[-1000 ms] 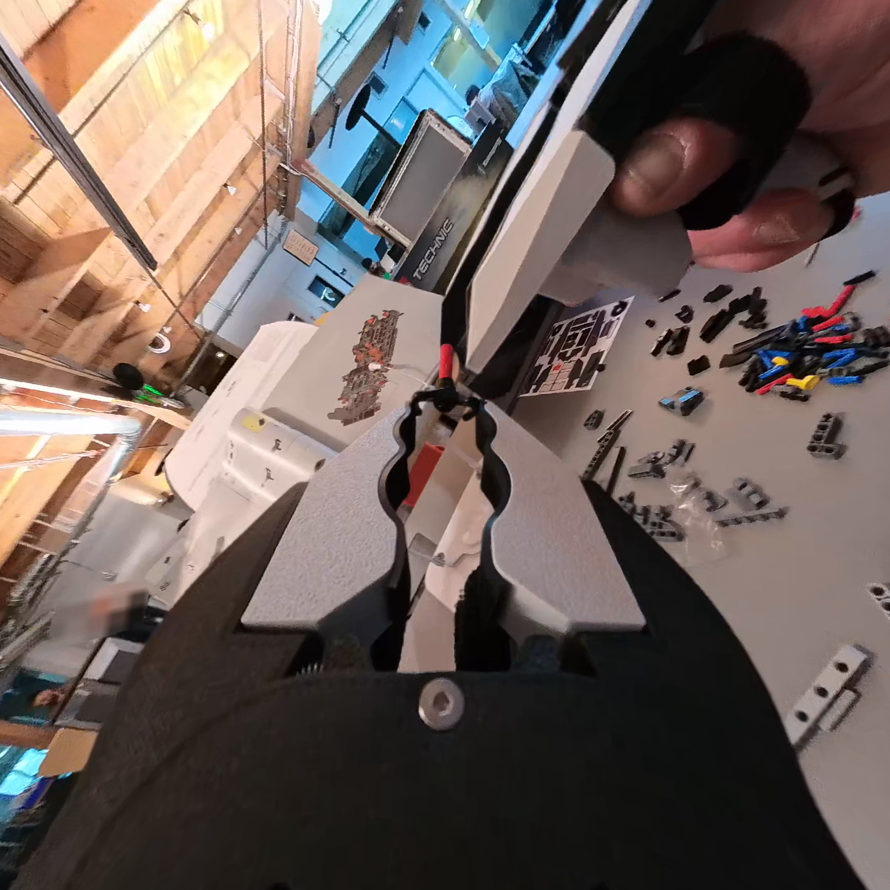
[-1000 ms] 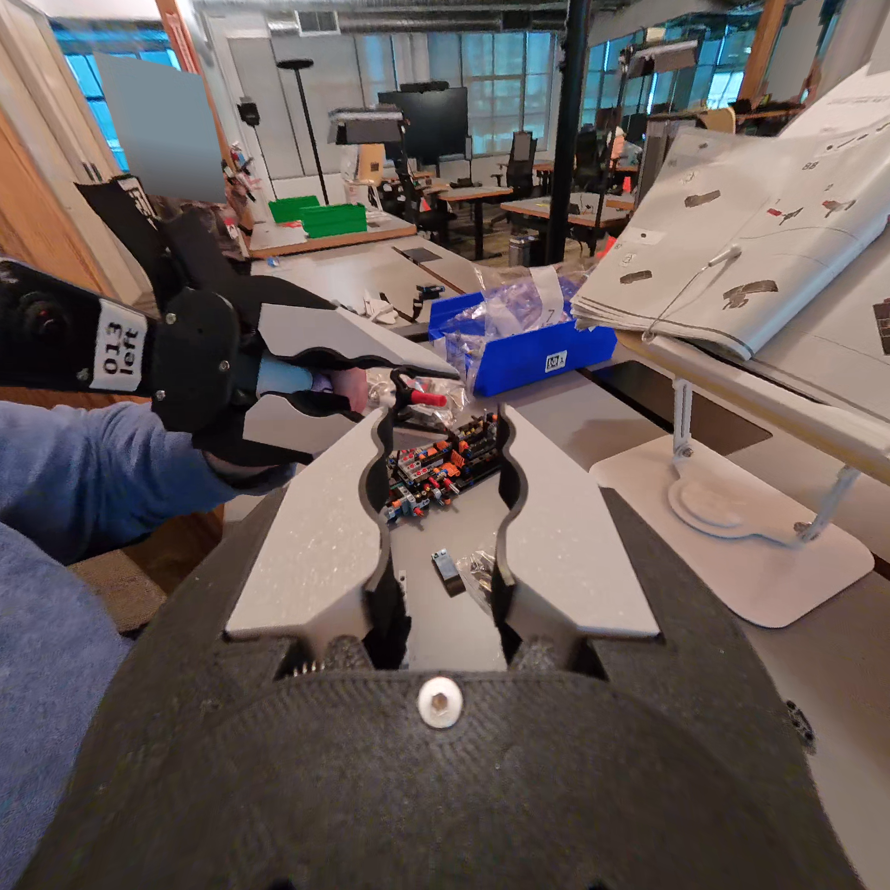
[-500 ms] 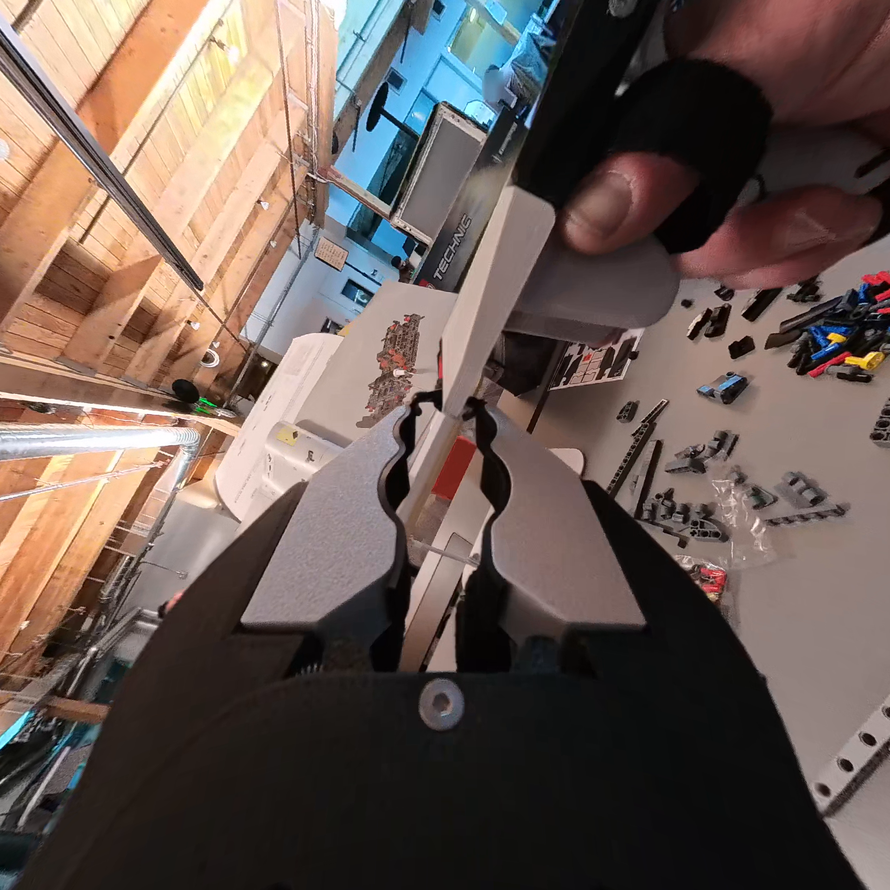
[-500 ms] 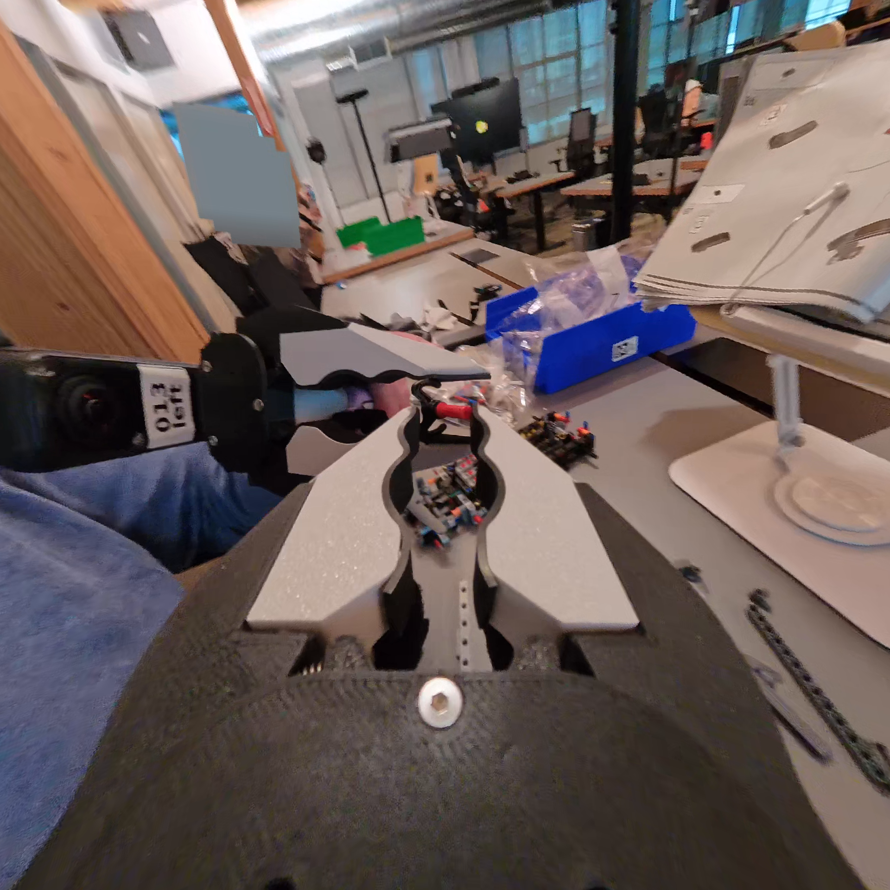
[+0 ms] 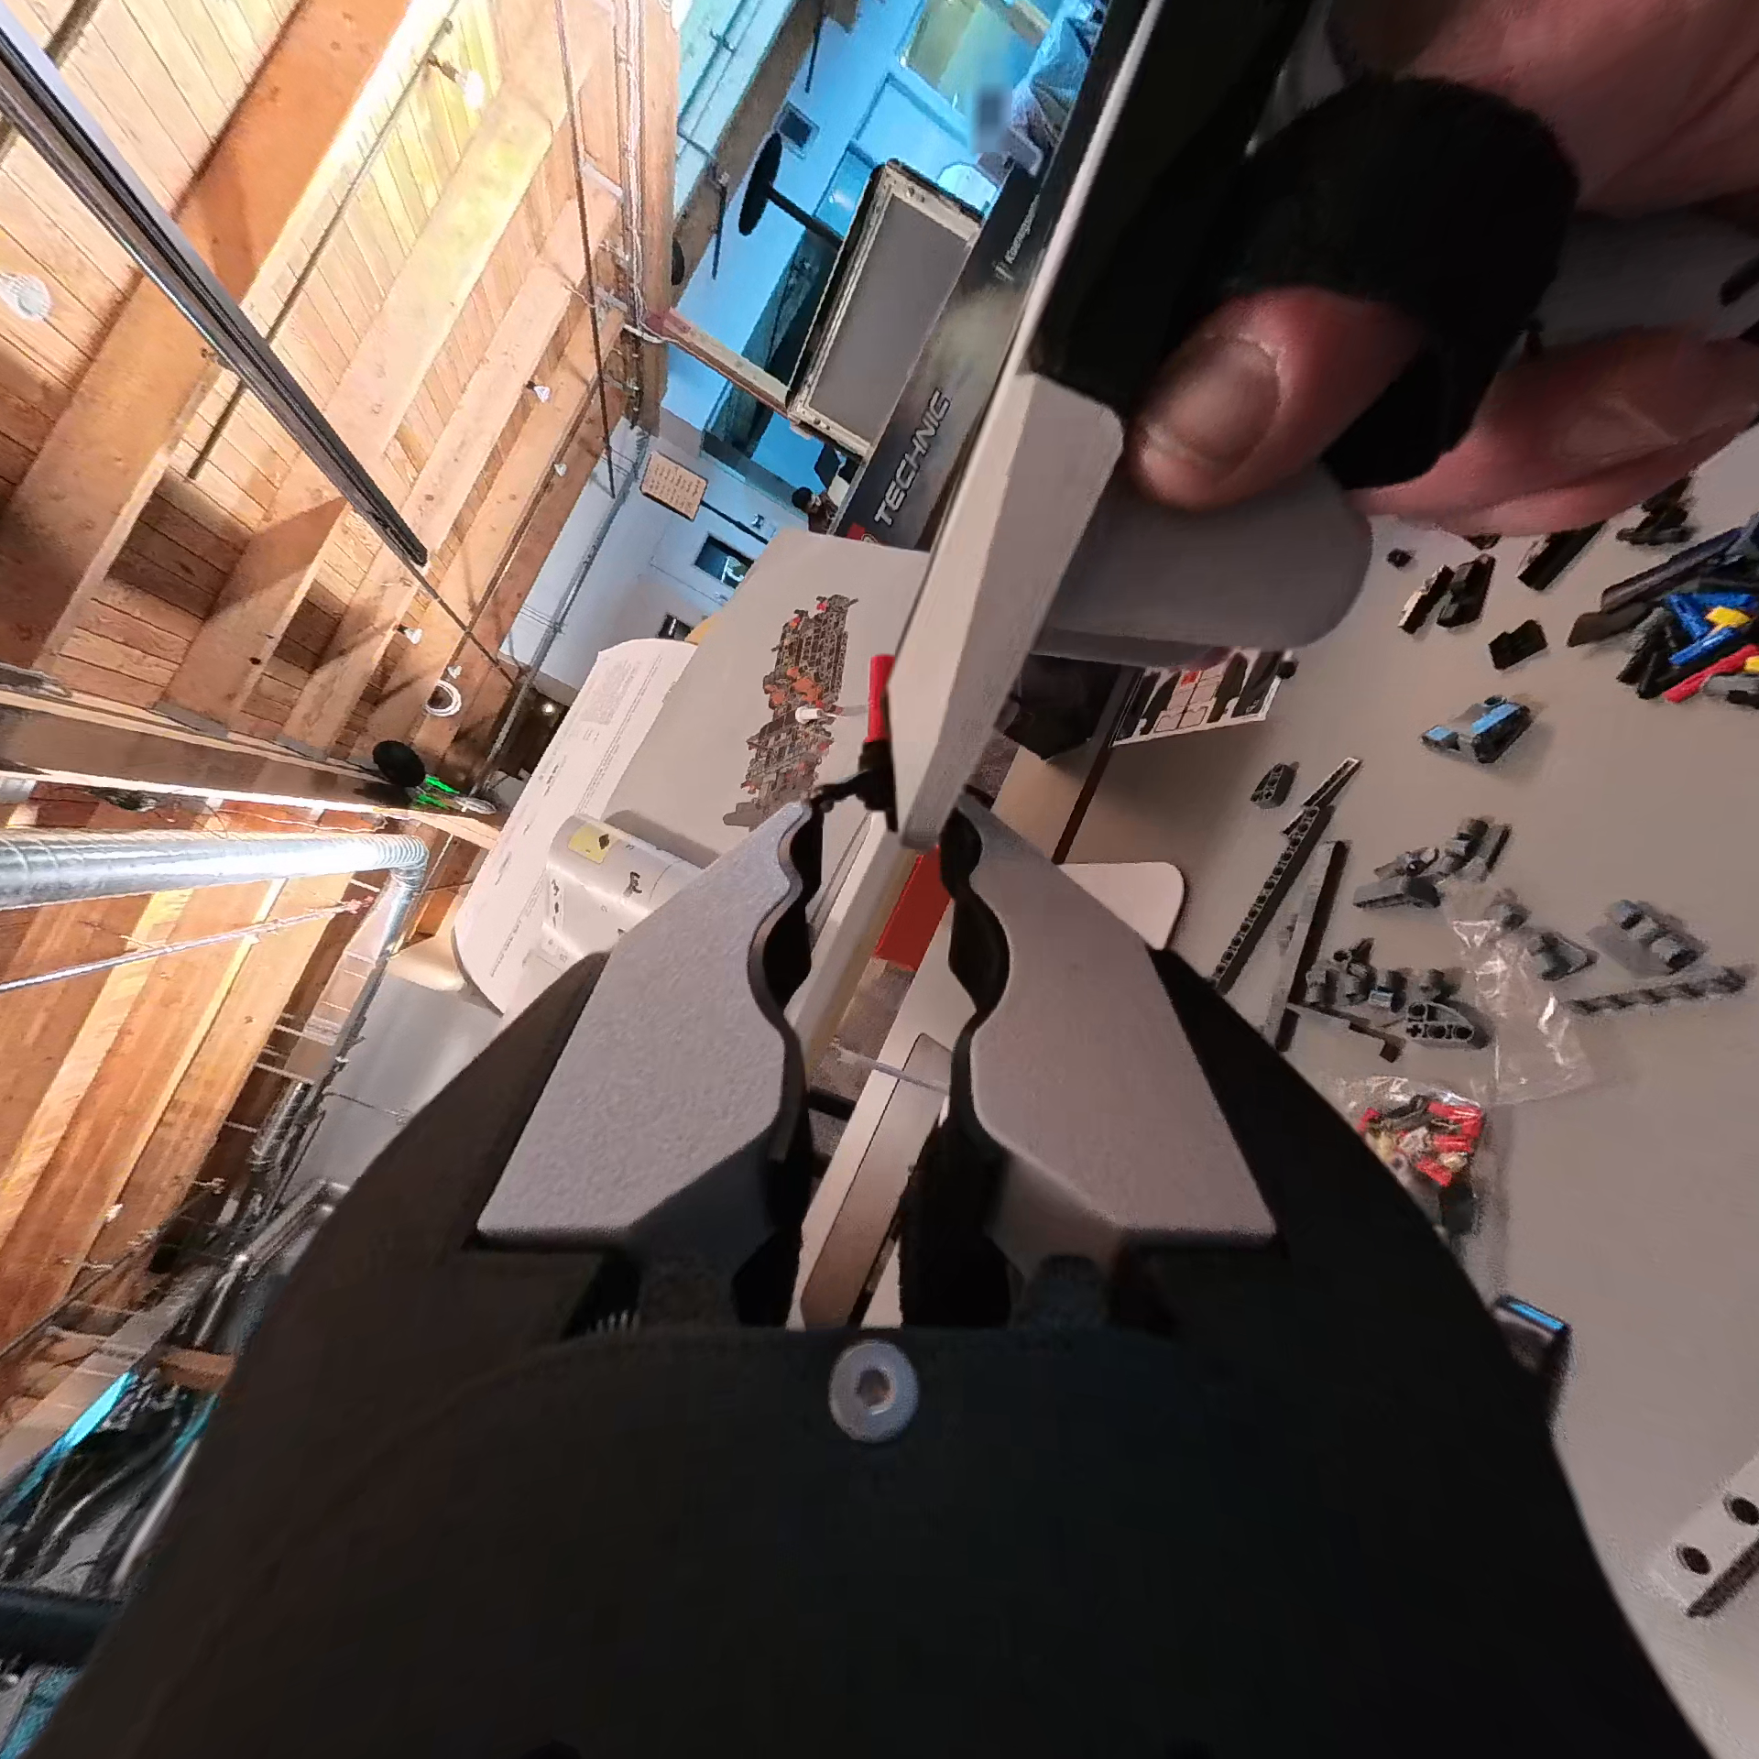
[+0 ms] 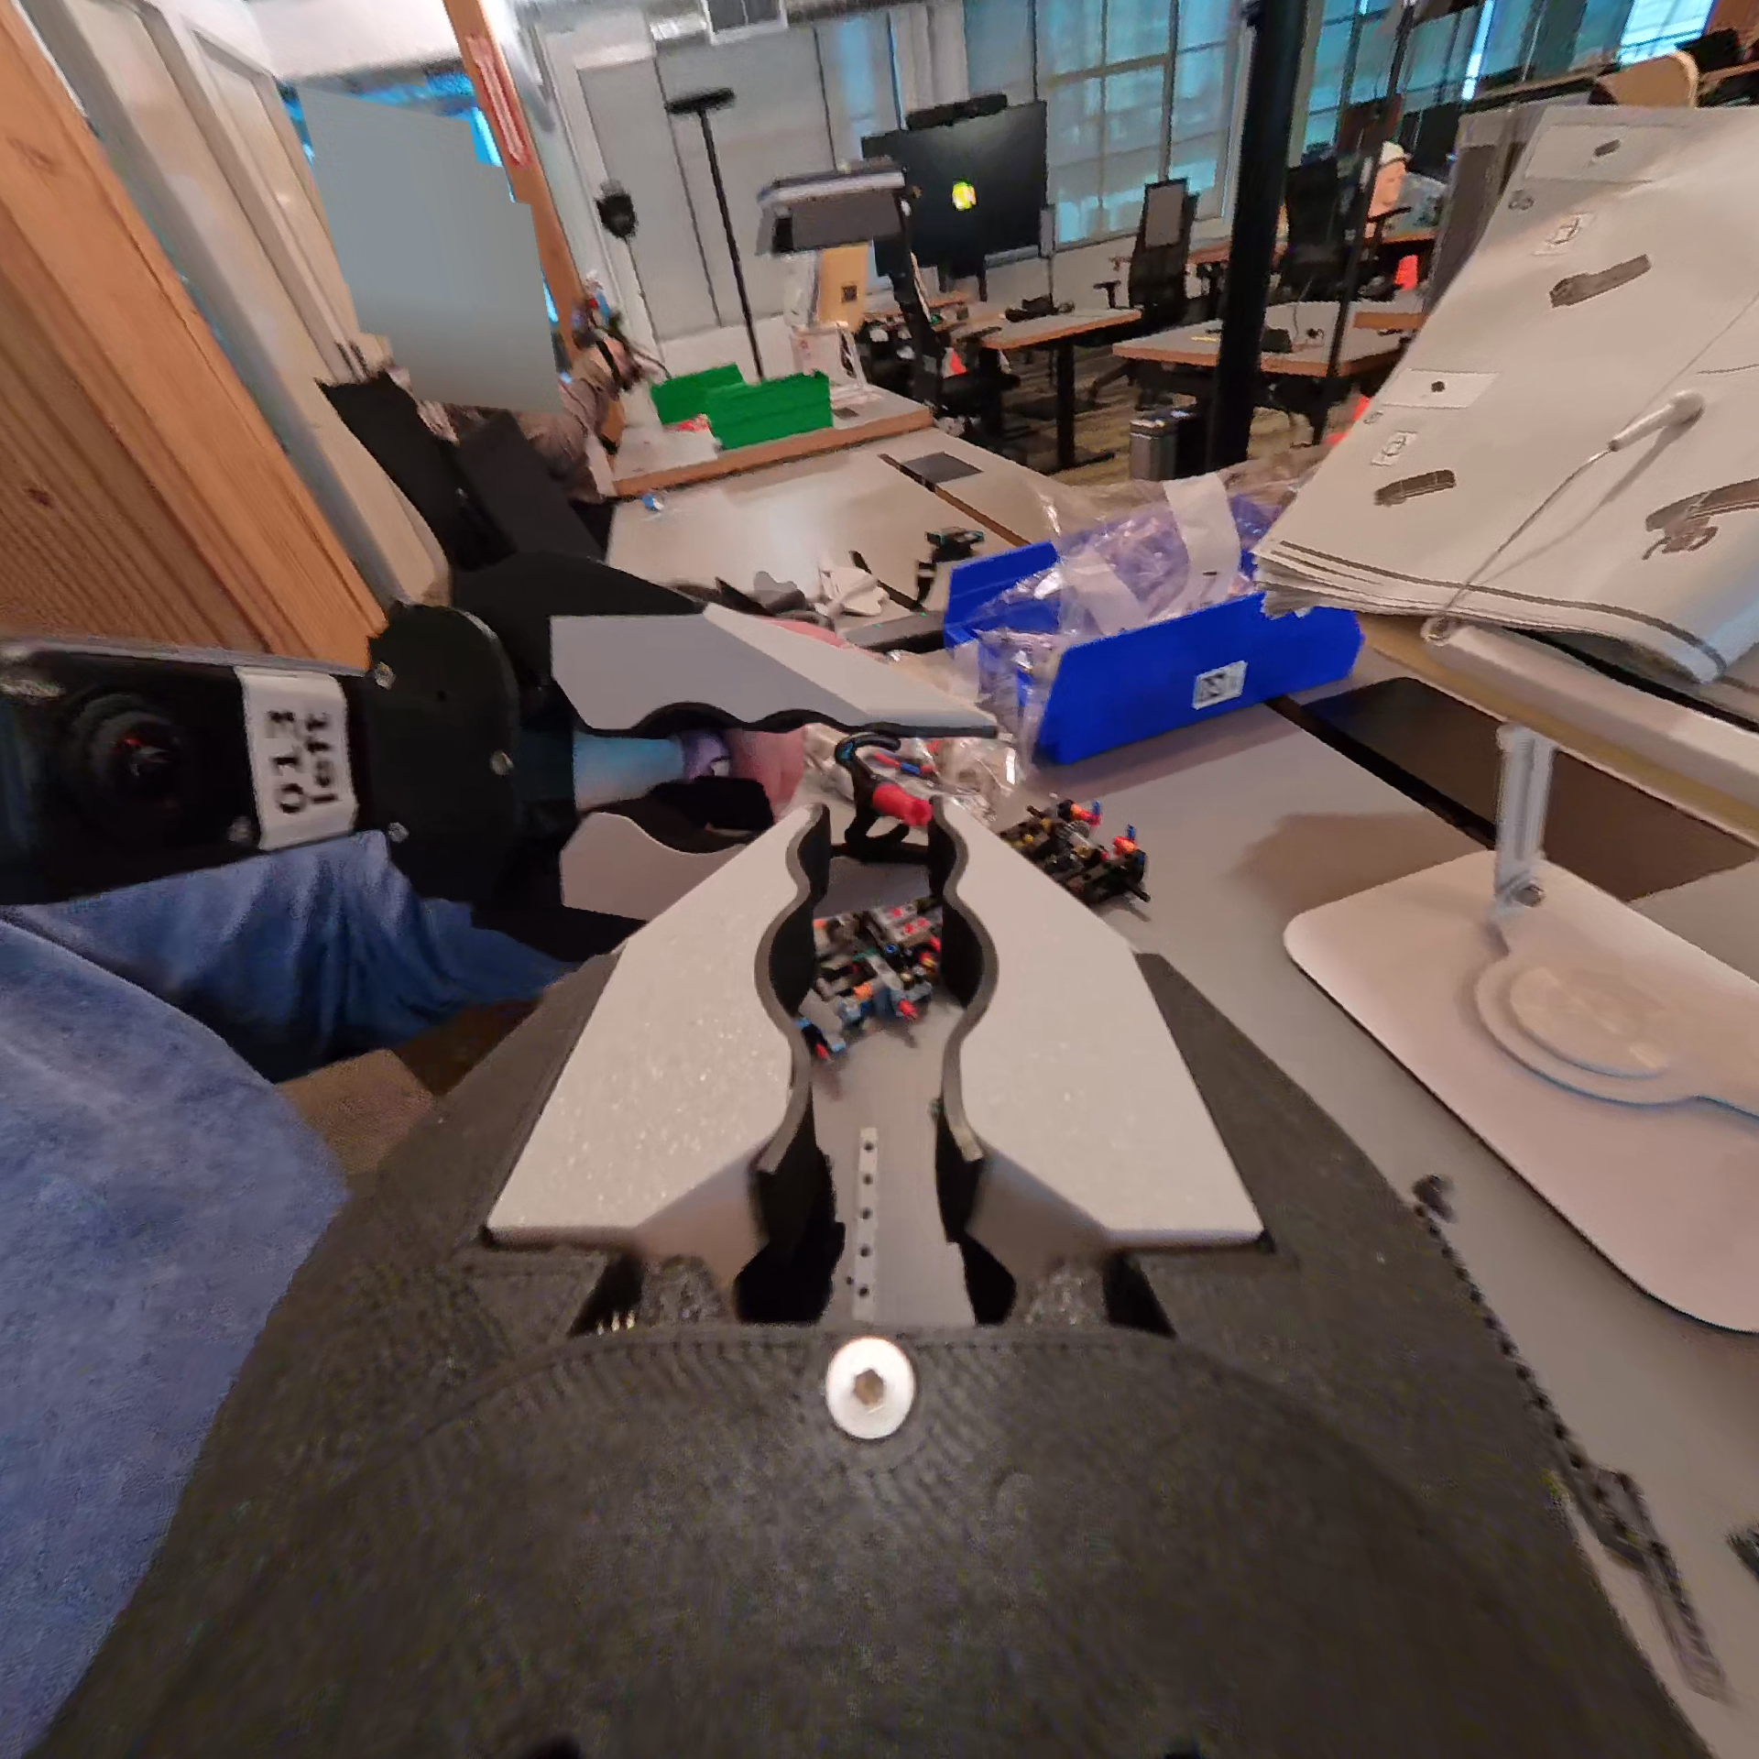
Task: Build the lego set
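Observation:
A small black Lego piece with a red pin (image 5: 868,752) sits between the fingertips of my left gripper (image 5: 880,819), which is shut on it and holds it in the air. My right gripper (image 6: 878,820) is shut on the same piece (image 6: 880,804) from the other side. In the left wrist view, one right-gripper finger (image 5: 990,590) crosses in front of my left tips, with a person's hand behind it. In the right wrist view, the left gripper's upper finger (image 6: 761,681) reaches in from the left above the piece.
On the grey table (image 5: 1571,1285) lie loose coloured parts (image 5: 1694,647), dark beams (image 5: 1285,904) and a bag of red parts (image 5: 1418,1133). Two part-built assemblies (image 6: 1076,847) (image 6: 871,971), a blue bin (image 6: 1142,657) and an instruction booklet (image 6: 1571,428) on a white stand (image 6: 1523,999) are ahead. Less than 4 cm separates the two grippers' tips.
My right gripper has moved in to the piece held by my left gripper and closed on it. The left gripper has stayed on the piece.

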Demonstrator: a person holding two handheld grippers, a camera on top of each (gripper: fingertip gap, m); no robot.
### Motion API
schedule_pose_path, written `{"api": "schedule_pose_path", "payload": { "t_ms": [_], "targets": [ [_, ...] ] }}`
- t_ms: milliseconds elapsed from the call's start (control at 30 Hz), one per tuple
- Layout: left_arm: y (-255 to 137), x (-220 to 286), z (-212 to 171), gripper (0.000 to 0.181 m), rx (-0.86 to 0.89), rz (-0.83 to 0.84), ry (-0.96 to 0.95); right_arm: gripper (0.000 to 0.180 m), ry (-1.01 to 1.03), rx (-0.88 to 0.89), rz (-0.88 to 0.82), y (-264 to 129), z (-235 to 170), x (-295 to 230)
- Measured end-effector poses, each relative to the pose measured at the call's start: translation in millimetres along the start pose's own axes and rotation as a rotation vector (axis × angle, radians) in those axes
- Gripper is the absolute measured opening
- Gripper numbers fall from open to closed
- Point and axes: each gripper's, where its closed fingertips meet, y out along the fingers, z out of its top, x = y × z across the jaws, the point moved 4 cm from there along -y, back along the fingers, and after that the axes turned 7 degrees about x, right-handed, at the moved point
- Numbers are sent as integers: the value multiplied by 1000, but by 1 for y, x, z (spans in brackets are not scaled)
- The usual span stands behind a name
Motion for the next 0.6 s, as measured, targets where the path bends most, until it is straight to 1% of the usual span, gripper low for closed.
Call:
{"api": "schedule_pose_path", "payload": {
  "t_ms": [33, 67, 100, 133, 300, 500, 600],
  "targets": [
    [0, 1, 0, 22, -3, -4, 6, 19, -30, -17, -15, 1, -2, 0],
    [1, 2, -1, 22, -11, -13, 17, 18, -44, -26, -17, 3, -3, -1],
    [1, 3, -1, 23, -13, -15, 28, 12, -54, -28, -23, 3, -4, -1],
    [1, 3, -1, 22, -14, -15, 35, 10, -67, -31, -30, 4, -4, 0],
    [0, 4, -2, 22, -48, -7, 65, 10, -105, -43, -54, 6, -5, 0],
    [0, 4, -10, 22, -82, -18, 27, 10, -155, -78, -93, 11, -8, 3],
    [0, 3, -14, 23, -80, -27, -33, 10, -211, -99, -110, 15, -8, 4]
  ]
}}
